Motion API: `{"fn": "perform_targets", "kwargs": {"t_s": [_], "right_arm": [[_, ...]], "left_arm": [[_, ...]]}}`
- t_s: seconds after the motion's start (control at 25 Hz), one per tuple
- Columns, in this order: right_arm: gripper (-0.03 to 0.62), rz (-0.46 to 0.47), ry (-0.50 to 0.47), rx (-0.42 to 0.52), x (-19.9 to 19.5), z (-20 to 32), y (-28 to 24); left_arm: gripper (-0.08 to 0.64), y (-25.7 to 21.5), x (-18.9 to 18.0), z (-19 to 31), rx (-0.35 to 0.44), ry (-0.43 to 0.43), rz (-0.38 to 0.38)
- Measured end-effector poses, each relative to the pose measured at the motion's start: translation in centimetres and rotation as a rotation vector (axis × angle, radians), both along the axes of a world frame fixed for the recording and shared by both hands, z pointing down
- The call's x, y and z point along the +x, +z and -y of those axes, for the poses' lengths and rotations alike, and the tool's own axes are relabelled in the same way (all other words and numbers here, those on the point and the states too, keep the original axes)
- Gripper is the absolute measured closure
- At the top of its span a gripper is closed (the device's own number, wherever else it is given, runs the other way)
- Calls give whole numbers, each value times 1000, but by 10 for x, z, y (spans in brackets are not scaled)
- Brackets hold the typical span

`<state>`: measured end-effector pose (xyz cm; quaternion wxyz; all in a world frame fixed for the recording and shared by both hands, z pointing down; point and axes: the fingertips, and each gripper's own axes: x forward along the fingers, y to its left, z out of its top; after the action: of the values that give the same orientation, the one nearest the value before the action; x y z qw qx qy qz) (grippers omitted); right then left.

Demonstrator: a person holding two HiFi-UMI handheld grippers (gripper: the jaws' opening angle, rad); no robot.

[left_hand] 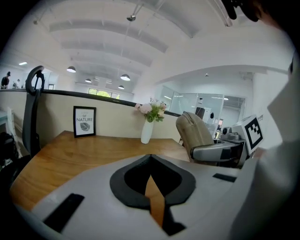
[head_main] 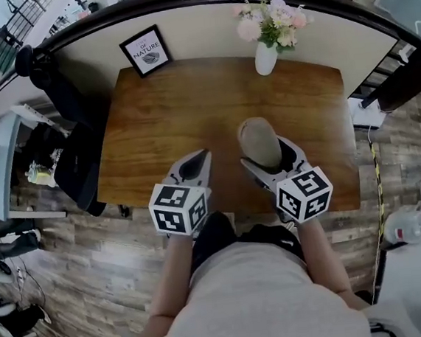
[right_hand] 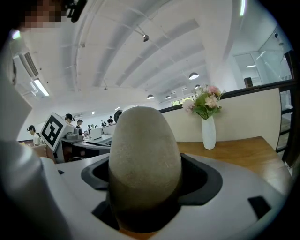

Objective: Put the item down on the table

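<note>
Grained wooden bench [head_main: 190, 107] with a soft sheen, beige item [head_main: 259, 141] matt and finely rough, white vase [head_main: 265, 59] smooth, glossy

A wooden table [head_main: 190, 107] is being bordered by a cream partition [head_main: 205, 35] and plank flooring [head_main: 94, 271]; light is being supplied by ceiling lamps [left_hand: 125, 77].

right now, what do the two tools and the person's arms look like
Left tool and right tool: light grey shells tapering to a point, with dark padding lining the jaws. Each carries a white cube printed with black square markers. No cables show. The person wears a pale top; forearms are uncovered.
</note>
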<state>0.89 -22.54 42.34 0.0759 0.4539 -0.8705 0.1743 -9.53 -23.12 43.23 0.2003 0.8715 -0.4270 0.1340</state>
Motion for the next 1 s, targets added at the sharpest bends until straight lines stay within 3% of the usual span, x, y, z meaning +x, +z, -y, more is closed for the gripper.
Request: {"fn": "perform_targets", "kwargs": {"t_s": [0.44,0.64,1.0], "right_arm": [[175,-65,94,-69,-15,27,18],[175,-90,67,-136,-17,22,34],[175,-158,13,-158,-13,34,41]], "left_arm": [[548,27,-21,38,-73,91,-15],[548,41,-10,33,-113,126,-31],[548,55,11,32,-167,153,-43]]}}
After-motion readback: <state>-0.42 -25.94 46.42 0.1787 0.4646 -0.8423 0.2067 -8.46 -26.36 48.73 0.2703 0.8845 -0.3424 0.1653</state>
